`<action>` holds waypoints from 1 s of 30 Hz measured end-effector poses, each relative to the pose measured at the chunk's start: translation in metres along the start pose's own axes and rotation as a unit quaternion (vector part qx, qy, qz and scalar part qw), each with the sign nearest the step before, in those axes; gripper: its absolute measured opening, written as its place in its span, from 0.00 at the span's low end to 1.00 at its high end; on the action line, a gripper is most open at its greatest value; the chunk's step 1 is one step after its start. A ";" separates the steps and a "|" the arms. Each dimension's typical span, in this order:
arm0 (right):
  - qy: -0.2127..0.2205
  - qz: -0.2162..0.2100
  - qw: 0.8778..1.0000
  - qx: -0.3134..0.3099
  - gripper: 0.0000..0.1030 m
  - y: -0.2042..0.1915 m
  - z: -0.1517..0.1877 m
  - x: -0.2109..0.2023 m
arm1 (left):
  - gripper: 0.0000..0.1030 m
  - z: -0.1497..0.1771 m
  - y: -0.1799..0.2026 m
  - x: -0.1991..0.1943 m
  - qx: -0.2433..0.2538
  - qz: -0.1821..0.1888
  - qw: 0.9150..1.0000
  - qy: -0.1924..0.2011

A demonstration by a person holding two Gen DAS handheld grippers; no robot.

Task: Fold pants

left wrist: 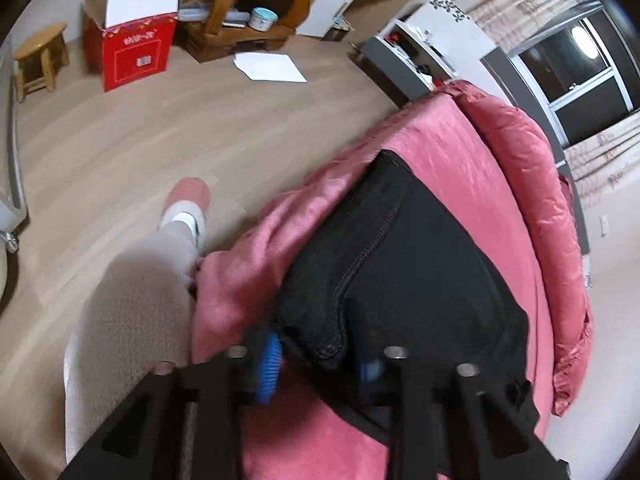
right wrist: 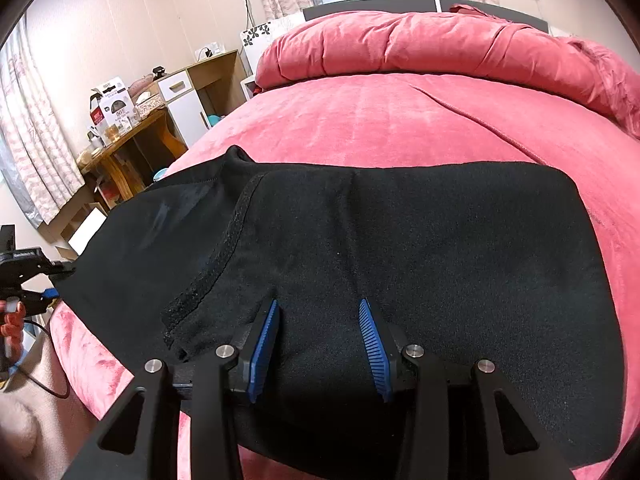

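Observation:
Black pants lie spread across a pink bed; a stitched seam runs down their left part. My right gripper is open, its blue pads resting on the fabric near the front edge, holding nothing. In the left wrist view the pants hang at the bed's edge, and my left gripper has its blue pads on either side of a bunched hem fold; the fabric sits between them. From the right wrist view the left gripper is at the pants' left end, holding it.
A rolled pink duvet lies along the head of the bed. The person's leg and slippered foot stand on the wood floor by the bed. A red box, wooden stool, desk and paper are farther off.

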State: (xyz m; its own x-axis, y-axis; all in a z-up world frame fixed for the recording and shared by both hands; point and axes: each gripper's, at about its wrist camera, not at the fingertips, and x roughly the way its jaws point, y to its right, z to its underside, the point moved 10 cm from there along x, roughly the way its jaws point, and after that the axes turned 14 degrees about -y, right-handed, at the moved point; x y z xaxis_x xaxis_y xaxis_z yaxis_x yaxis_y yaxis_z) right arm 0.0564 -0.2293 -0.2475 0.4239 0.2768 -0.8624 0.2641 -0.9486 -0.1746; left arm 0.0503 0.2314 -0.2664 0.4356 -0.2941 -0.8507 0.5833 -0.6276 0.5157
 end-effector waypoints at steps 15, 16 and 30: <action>-0.007 0.005 1.000 -0.003 0.42 -0.002 -0.002 -0.004 | 0.14 0.037 0.153 -0.091 0.197 0.075 0.966 0.152; -0.009 -0.001 1.000 0.003 0.43 -0.001 -0.003 -0.007 | 0.14 0.045 0.169 -0.098 0.223 0.087 0.958 0.156; 0.030 -0.024 0.994 0.102 0.49 0.053 -0.013 -0.069 | 0.14 0.170 0.334 -0.098 0.456 0.187 0.865 0.091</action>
State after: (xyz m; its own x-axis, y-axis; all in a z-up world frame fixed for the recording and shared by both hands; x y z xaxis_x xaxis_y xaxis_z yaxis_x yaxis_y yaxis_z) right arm 0.0522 -0.2971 -0.1915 0.4682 0.3252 -0.8216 0.1060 -0.9438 -0.3132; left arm 0.0861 -0.0720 -0.0277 0.6268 -0.5327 -0.5686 -0.3685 -0.8457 0.3860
